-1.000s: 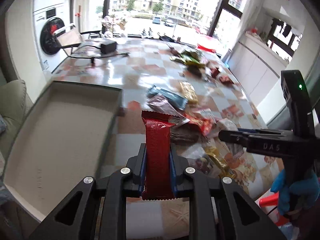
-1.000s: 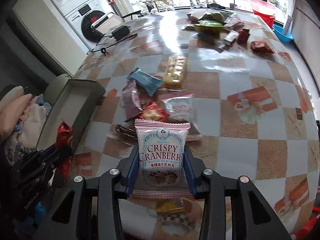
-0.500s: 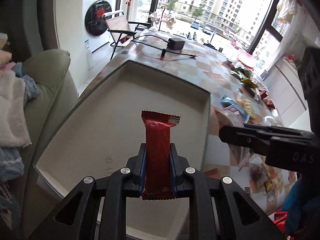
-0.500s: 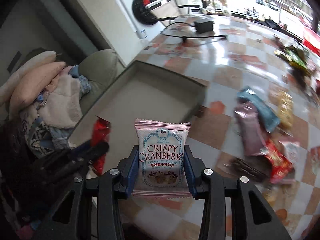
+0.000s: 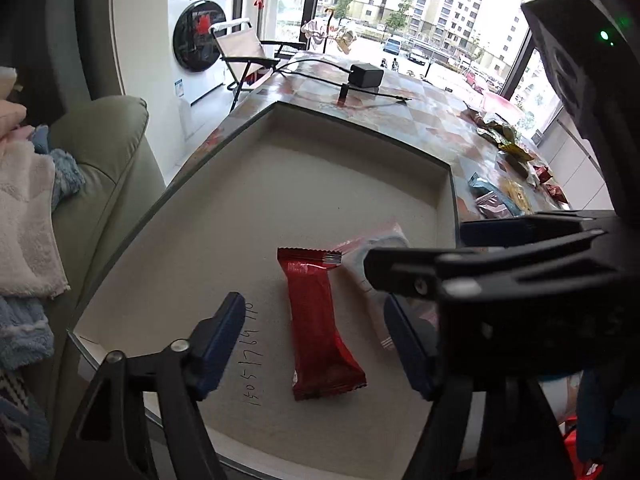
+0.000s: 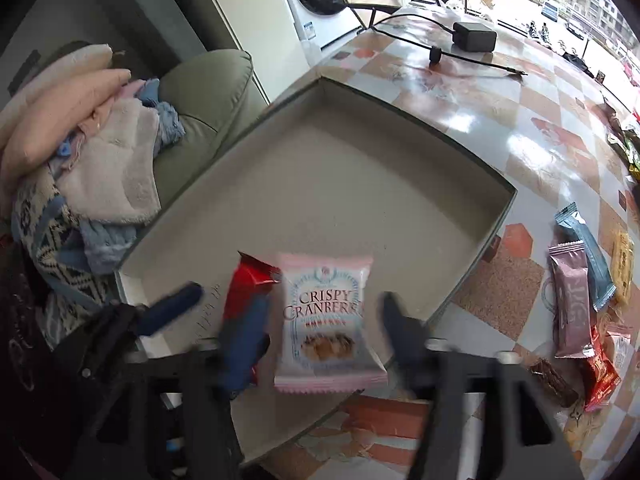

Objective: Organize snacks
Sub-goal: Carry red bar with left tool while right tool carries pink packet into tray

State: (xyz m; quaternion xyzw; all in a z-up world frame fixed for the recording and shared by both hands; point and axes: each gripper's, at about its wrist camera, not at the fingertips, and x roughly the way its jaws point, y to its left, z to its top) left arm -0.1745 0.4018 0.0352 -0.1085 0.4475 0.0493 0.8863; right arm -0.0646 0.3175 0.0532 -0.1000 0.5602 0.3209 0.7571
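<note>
Left gripper [image 5: 316,344]: I see my blue-padded fingers [image 5: 218,344] spread wide at the bottom of the left wrist view, holding nothing; the red bar lies between them, clear of both pads.

Right gripper [image 6: 320,328]: my jaws stand apart in the lower centre of the right wrist view. The cranberry packet sits between them, and I cannot tell whether either pad touches it; this part is motion-blurred.

Red snack bar [image 5: 320,324]: a glossy red foil wrapper, long and narrow, with crimped ends. It lies flat on the box floor, lower centre of the left view, long axis running from the bottom of the frame upward and leaning slightly left at the top.

Cranberry packet [image 6: 324,320]: a squarish, pillow-shaped sachet in pale pink and white, printed "CRISPY CRANBERRY". Its print reads upright, its crimped edges are at top and bottom, and it is over the near edge of the box. In the left view only its pink edge peeks out right of the red bar.

Box [image 6: 360,184]: a shallow rectangular cardboard tray with a matte grey-beige floor and low dark-edged walls, filling mid-frame; handwritten digits mark the floor beside the bar.

Table [image 6: 532,128]: a shiny checked surface of orange and pale squares.

Loose snacks [image 6: 572,300]: foil bars in mauve, teal and yellow at the right edge, outside the box.
</note>
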